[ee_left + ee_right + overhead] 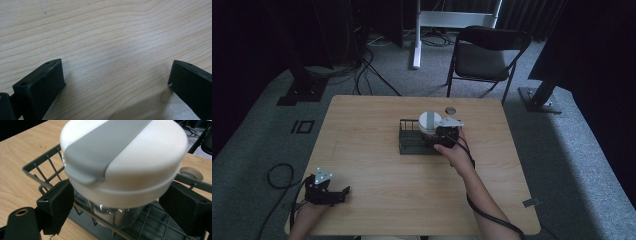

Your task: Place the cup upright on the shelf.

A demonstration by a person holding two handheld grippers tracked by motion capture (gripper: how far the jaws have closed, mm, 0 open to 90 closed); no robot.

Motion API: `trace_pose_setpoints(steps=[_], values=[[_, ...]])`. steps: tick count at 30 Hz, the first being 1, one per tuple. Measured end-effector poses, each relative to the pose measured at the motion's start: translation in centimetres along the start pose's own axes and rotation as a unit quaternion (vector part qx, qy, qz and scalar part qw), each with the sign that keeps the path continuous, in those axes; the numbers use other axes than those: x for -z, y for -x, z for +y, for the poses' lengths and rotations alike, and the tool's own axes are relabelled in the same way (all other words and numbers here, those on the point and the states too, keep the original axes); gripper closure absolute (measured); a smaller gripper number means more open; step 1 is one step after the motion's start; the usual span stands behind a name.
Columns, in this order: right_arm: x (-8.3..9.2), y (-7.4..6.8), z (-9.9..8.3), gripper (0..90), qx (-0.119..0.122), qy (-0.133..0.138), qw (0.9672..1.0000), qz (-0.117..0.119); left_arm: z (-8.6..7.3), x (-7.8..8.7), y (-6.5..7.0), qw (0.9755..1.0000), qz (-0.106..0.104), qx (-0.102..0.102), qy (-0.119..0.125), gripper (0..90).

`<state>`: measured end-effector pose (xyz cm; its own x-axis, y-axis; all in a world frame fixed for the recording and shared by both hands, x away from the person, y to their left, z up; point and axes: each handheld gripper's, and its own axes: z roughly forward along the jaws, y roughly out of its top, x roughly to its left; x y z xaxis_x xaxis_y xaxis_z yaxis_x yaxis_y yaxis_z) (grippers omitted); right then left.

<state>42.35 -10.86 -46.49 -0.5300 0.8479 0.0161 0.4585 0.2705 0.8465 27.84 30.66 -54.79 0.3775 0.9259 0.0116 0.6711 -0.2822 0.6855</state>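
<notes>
A clear jar with a white lid point(140, 152) crossed by a grey strap stands in a dark wire rack point(42, 170) at the middle of the table; from the high view I see the lid point(430, 121) at the rack's point(409, 142) right end. My right gripper point(120, 205) is open, its jaws flanking the jar just under the lid, with gaps to the clear body. In the high view the right gripper point(438, 134) sits against the jar's near side. My left gripper point(343, 192) rests open at the table's near-left corner, with bare wood between the jaws point(116, 82).
A small round disc point(450, 110) lies on the wooden table point(377, 170) just behind the rack, also seen past the jar point(191, 173). A folding chair point(487, 55) and cables stand on the floor beyond the far edge.
</notes>
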Motion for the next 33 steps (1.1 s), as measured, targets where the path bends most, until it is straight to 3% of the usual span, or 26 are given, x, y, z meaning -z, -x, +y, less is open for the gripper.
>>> trace_pose_setpoints(steps=[19,33], values=[[2.5,0.7,-1.1,12.6,0.003,0.016,0.9999,0.006,0.0,0.0,0.0,1.0,0.0,0.0,0.0,0.5],[4.8,1.7,-3.7,12.8,-0.005,0.031,0.9994,0.011,0.0,0.0,0.0,1.0,0.0,0.0,0.0,0.6]])
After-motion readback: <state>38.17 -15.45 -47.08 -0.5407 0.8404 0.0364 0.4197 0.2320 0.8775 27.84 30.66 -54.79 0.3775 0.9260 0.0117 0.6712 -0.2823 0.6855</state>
